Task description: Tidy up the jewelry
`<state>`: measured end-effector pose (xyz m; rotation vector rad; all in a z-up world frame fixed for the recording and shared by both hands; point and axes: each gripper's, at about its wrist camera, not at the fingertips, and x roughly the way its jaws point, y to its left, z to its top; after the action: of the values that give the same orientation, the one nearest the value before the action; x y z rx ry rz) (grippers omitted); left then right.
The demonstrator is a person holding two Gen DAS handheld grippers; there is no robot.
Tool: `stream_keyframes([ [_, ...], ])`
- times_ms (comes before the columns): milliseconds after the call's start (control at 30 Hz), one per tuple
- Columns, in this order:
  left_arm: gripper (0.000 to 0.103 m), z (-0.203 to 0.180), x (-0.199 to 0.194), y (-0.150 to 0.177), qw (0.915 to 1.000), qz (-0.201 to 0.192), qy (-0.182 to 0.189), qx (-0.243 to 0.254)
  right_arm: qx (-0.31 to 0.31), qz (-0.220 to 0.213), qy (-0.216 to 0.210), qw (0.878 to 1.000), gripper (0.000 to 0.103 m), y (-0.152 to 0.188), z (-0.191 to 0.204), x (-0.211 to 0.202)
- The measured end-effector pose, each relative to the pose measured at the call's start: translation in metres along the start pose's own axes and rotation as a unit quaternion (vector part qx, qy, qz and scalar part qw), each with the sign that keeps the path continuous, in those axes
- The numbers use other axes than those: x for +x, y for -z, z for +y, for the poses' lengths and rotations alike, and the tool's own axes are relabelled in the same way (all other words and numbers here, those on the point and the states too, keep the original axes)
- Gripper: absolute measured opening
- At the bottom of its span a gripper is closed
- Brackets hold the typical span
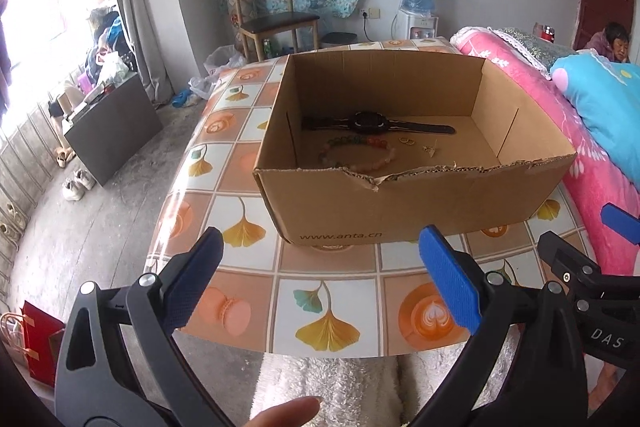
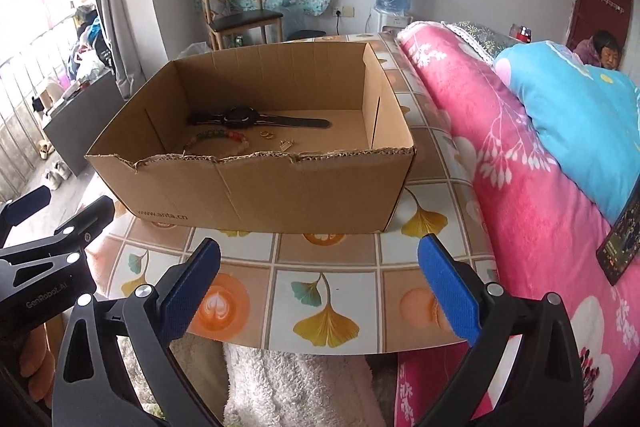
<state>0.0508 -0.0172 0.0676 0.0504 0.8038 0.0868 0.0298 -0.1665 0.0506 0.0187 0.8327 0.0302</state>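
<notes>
While both tools hang just above the near edge of the table (image 1: 248,279), neither one carries anything: the left gripper (image 1: 320,267) has its blue pads spread wide with only tablecloth showing between them, and the right gripper (image 2: 320,267) is spread just as wide. They sit side by side, the right one showing at the right edge of the left wrist view. Beyond them, an open cardboard box (image 1: 400,199) printed with "www.anta.cn" stands on the tablecloth patterned with ginkgo leaves and coffee cups, its near rim torn and ragged. On the box floor, a black wristwatch (image 1: 370,123) lies stretched out flat toward the far left. Just in front of it lies a multicoloured bead bracelet (image 1: 360,153), partly hidden by the near wall. To the right of the bracelet lie small gold rings (image 1: 406,140) and a tiny metal charm (image 1: 430,149), close together. A pink floral quilt (image 2: 500,147) borders the table's right side.
</notes>
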Motion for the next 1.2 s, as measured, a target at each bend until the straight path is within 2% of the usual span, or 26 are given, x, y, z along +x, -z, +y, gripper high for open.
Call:
stream_keyframes([
  [367, 0.095, 0.001, 0.011, -0.002, 0.9995, 0.023, 0.002, -0.021, -0.003, 0.007, 0.000, 1.000, 0.096, -0.004, -0.001, 0.010],
  [600, 0.095, -0.001, 0.018, -0.001, 0.9992, 0.036, 0.006, -0.017, -0.001, 0.012, 0.001, 1.000, 0.096, -0.007, -0.003, 0.015],
  [1200, 0.095, -0.001, 0.018, 0.001, 0.9990, 0.041, 0.012, -0.016, -0.002, 0.010, -0.003, 1.000, 0.096, -0.010, 0.001, 0.013],
])
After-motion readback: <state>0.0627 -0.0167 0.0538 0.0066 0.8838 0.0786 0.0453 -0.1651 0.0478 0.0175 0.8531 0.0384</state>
